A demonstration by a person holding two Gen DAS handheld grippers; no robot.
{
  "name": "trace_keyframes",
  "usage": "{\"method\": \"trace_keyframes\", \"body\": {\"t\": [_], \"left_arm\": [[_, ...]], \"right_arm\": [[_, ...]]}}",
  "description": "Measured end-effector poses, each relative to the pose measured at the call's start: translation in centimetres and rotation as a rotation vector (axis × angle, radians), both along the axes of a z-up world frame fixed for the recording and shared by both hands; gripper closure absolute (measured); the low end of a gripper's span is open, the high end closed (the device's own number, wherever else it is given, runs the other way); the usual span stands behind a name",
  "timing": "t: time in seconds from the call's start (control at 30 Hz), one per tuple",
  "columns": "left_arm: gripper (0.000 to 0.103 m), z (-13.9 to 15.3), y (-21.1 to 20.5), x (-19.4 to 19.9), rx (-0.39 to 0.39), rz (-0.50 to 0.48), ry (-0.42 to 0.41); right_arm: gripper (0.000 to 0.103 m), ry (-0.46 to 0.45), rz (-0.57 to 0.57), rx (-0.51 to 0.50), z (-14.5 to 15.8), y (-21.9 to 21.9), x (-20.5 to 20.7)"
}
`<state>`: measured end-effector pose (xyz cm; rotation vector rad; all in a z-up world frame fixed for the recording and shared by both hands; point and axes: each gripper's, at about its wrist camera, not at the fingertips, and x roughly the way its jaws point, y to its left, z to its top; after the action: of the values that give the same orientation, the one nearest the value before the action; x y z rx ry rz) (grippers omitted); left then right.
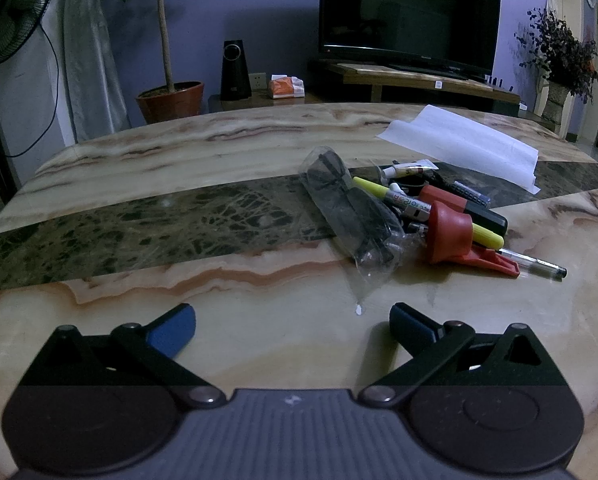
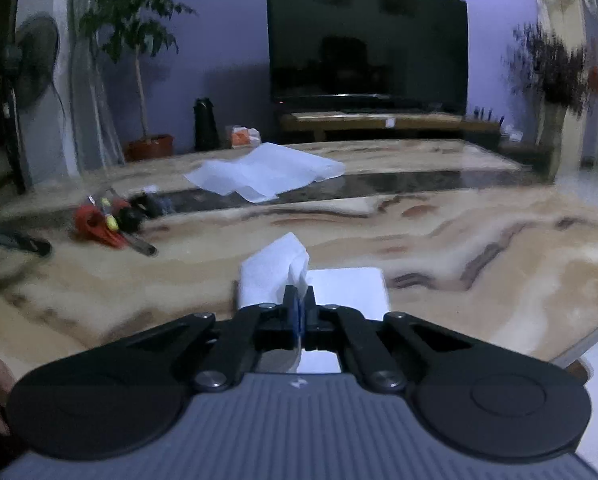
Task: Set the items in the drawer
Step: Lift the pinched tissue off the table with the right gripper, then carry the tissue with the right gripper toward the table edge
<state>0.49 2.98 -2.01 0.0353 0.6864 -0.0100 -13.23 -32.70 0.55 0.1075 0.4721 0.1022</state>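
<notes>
A: The right gripper has its blue-padded jaws pinched tight on a fold of the white folded tissue, which lifts in a peak at the pads while the rest lies flat on the beige marble tabletop.

B: And the left gripper?

A: Spread wide, nothing between its fingers, hovering low over the table short of the heap of pens and markers.

B: How would you carry the tissue well?

A: I'd judge the hold is on a thin corner only, so lift slowly and keep the pinch firm; a jerk could tear it or let the layers unfold and trail.

B: What does each camera give the other doesn't?

A: The left view shows the heap sharply: a crinkled clear plastic bag of dark parts, a yellow highlighter, a red plastic funnel-shaped tool. The right view blurs all that but alone shows the grip. Both catch the loose translucent white sheet. No drawer appears in either.
</notes>
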Motion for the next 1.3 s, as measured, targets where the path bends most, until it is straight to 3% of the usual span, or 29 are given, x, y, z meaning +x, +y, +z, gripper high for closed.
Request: {"method": "trace_keyframes", "body": {"t": [0.2,0.27,0.37,0.47,0.53,0.63,0.73,0.93,1.03,1.07,1.1,1.2,1.3], "left_arm": [[0.0,0.0,0.0,0.0,0.0,0.0,0.0],[0.0,0.0,0.0,0.0,0.0,0.0,0.0],[0.0,0.0,0.0,0.0,0.0,0.0,0.0],[0.0,0.0,0.0,0.0,0.0,0.0,0.0],[0.0,0.0,0.0,0.0,0.0,0.0,0.0],[0.0,0.0,0.0,0.0,0.0,0.0,0.0],[0.0,0.0,0.0,0.0,0.0,0.0,0.0],[0.0,0.0,0.0,0.0,0.0,0.0,0.0],[0.0,0.0,0.0,0.0,0.0,0.0,0.0],[0.0,0.0,0.0,0.0,0.0,0.0,0.0],[0.0,0.0,0.0,0.0,0.0,0.0,0.0],[0.0,0.0,0.0,0.0,0.0,0.0,0.0],[0.0,0.0,0.0,0.0,0.0,0.0,0.0]], "right_arm": [[0.101,-0.051,0.04,0.287,1.1,-2.1,-0.6],[0.101,-0.081,0.007,0.334,1.6,-2.9,-1.1],[0.101,-0.068,-0.111,0.458,1.2,-5.4,-1.7],[0.101,0.059,-0.304,0.649,-1.8,-9.0,-2.0],[0.101,0.103,-0.382,0.683,-3.3,-10.3,-2.1],[0.101,0.078,-0.408,0.552,-2.4,-9.7,-2.1],[0.101,0.081,-0.365,0.43,-2.0,-8.4,-1.6],[0.101,0.084,-0.284,-0.009,-1.1,-3.5,0.0],[0.093,0.072,-0.279,-0.146,-1.2,-2.2,0.1],[0.083,0.067,-0.283,-0.184,-1.3,-2.1,0.1],[0.072,0.064,-0.297,-0.193,-1.3,-2.3,0.0],[0.059,0.058,-0.336,-0.218,-1.5,-2.8,-0.4],[0.054,0.068,-0.351,-0.161,-1.4,-4.0,-0.5]]}}
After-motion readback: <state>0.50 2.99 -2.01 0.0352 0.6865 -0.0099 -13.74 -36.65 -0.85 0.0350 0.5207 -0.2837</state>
